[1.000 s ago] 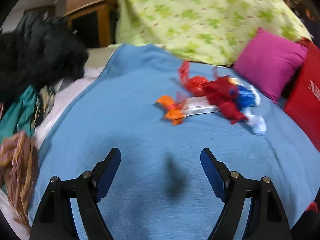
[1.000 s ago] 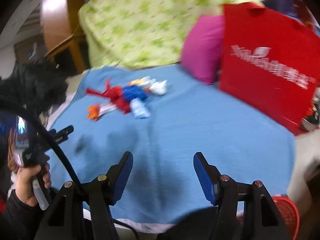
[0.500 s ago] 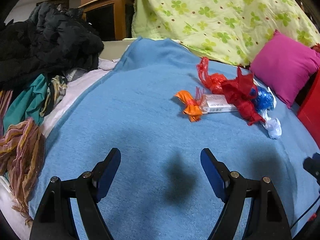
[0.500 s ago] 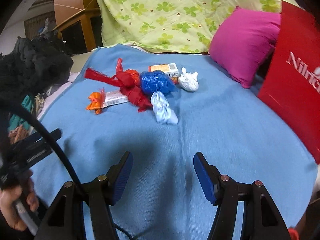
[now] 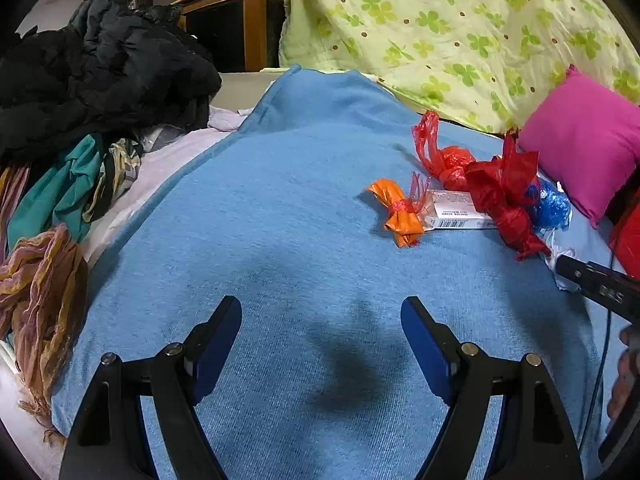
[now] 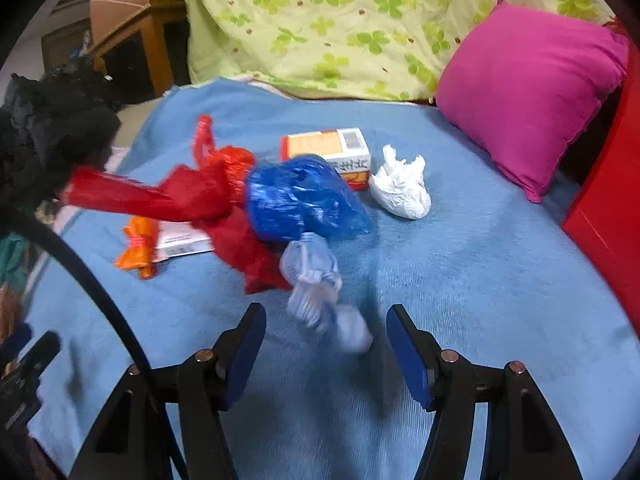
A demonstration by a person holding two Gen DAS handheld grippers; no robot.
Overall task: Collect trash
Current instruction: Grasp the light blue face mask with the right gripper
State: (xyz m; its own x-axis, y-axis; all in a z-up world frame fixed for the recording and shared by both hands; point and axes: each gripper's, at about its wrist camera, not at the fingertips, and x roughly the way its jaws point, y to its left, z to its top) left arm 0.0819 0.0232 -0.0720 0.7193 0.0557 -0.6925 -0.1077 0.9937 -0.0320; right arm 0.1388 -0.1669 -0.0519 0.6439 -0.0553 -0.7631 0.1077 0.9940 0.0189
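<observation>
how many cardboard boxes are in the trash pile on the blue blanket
2. An orange-and-white box lies behind the blue plastic bag; a white barcoded box lies beside the orange bag. More may be hidden.

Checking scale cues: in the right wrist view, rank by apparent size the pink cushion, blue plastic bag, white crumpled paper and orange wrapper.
1. pink cushion
2. blue plastic bag
3. white crumpled paper and orange wrapper: look alike, wrapper partly hidden, unranked.

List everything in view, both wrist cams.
blanket: 1, blue, under the trash
red bags: 2, knotted, left in pile
blue bag: 1, pile centre
pale bag: 1, nearest right gripper
orange bag: 1, left edge
flat box: 1, white, beside orange bag
carton: 1, orange-white, behind blue bag
tissue: 1, white, right
pillow: 1, magenta
quilt: 1, green
clothes: heap, left
left gripper: open
right gripper: open
</observation>
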